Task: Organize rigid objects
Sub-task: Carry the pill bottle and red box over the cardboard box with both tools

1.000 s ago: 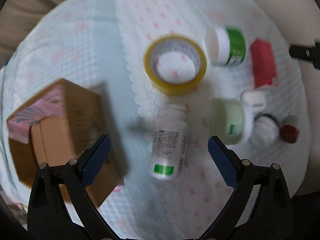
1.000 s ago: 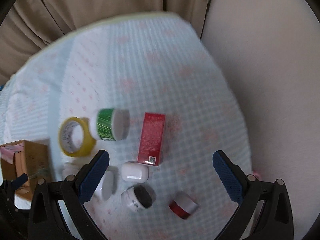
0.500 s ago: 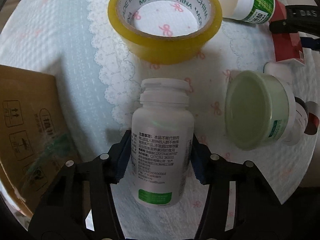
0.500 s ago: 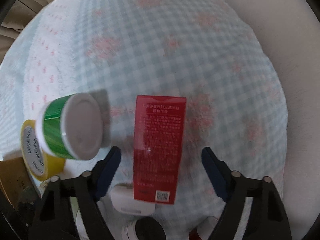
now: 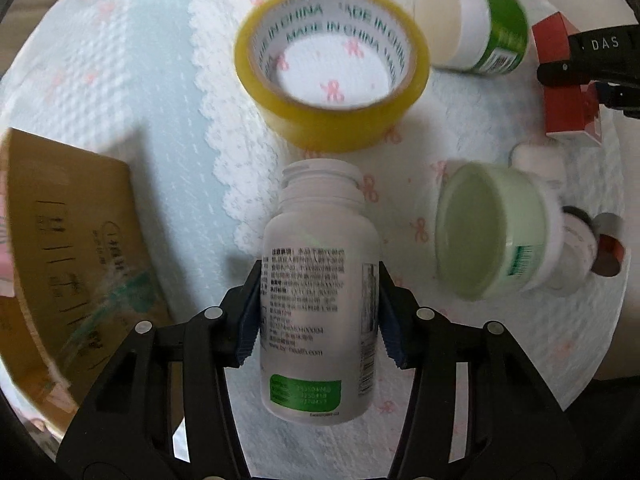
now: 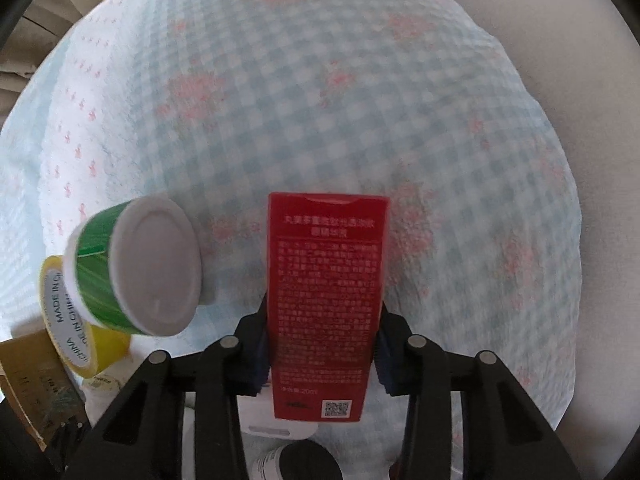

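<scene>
A white pill bottle (image 5: 320, 240) with a green label lies on the cloth in the left wrist view. My left gripper (image 5: 320, 300) is shut on its body, blue pads pressing both sides. In the right wrist view, a red carton (image 6: 326, 260) lies flat, and my right gripper (image 6: 322, 340) is shut on its lower half. The left wrist view also catches that carton (image 5: 560, 96) at the far right with a black finger across it.
A yellow tape roll (image 5: 332, 80), a green-labelled jar (image 5: 472, 28) on its side, a pale green lidded jar (image 5: 488, 232), a white case (image 5: 536, 156) and a small red-capped jar (image 5: 608, 248) crowd the cloth. A cardboard box (image 5: 68, 240) stands at left. Checked cloth (image 6: 320, 80) stretches beyond the carton.
Both grippers came down from above and closed: the left on the white bottle, the right on the red carton. The bottle now looks slightly lifted and nearer the camera.
</scene>
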`<state>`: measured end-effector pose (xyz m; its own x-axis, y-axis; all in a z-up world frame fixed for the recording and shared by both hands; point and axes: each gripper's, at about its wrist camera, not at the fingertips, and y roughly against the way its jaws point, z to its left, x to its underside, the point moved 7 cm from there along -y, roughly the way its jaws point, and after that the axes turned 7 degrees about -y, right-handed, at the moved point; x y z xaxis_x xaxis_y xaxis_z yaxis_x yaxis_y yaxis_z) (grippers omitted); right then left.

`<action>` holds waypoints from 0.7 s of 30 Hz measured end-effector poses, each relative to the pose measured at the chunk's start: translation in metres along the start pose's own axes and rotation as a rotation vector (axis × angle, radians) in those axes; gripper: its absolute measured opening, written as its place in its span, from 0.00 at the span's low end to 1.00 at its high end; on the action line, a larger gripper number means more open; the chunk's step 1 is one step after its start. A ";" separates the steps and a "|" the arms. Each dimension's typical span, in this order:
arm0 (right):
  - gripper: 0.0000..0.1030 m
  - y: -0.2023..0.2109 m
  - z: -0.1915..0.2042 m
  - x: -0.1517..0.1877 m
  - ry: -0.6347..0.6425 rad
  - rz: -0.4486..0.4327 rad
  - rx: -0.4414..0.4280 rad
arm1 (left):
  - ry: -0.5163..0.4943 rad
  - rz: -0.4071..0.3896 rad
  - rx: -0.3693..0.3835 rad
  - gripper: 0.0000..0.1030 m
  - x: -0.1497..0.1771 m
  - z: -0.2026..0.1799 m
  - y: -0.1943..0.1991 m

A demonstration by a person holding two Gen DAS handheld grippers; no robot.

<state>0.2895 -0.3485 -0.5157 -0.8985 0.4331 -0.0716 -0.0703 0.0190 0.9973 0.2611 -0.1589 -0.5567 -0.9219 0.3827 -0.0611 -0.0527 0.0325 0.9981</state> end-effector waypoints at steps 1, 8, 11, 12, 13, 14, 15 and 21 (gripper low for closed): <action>0.37 0.005 0.001 0.000 0.001 -0.010 -0.007 | -0.004 -0.015 -0.008 0.45 -0.001 0.001 0.007; 0.37 0.065 -0.002 0.005 0.030 -0.102 -0.065 | 0.070 -0.118 -0.024 0.45 0.001 0.013 0.070; 0.37 0.094 0.007 0.014 0.038 -0.132 -0.094 | 0.148 -0.167 -0.012 0.45 0.007 0.024 0.104; 0.37 0.102 0.014 0.021 0.046 -0.145 -0.108 | 0.170 -0.189 -0.007 0.45 0.010 0.029 0.117; 0.37 0.111 0.017 0.023 0.055 -0.155 -0.117 | 0.182 -0.205 -0.007 0.45 0.013 0.036 0.128; 0.37 0.125 0.023 0.029 0.065 -0.167 -0.125 | 0.194 -0.220 -0.010 0.45 0.019 0.039 0.142; 0.37 0.139 0.028 0.035 0.076 -0.178 -0.136 | 0.206 -0.237 -0.015 0.45 0.023 0.045 0.154; 0.37 0.198 0.058 0.070 0.150 -0.226 -0.218 | 0.284 -0.323 -0.033 0.45 0.056 0.085 0.221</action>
<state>0.2377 -0.2616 -0.3229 -0.9022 0.3024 -0.3076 -0.3510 -0.1002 0.9310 0.2304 -0.0520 -0.3402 -0.9250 0.0885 -0.3696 -0.3635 0.0778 0.9283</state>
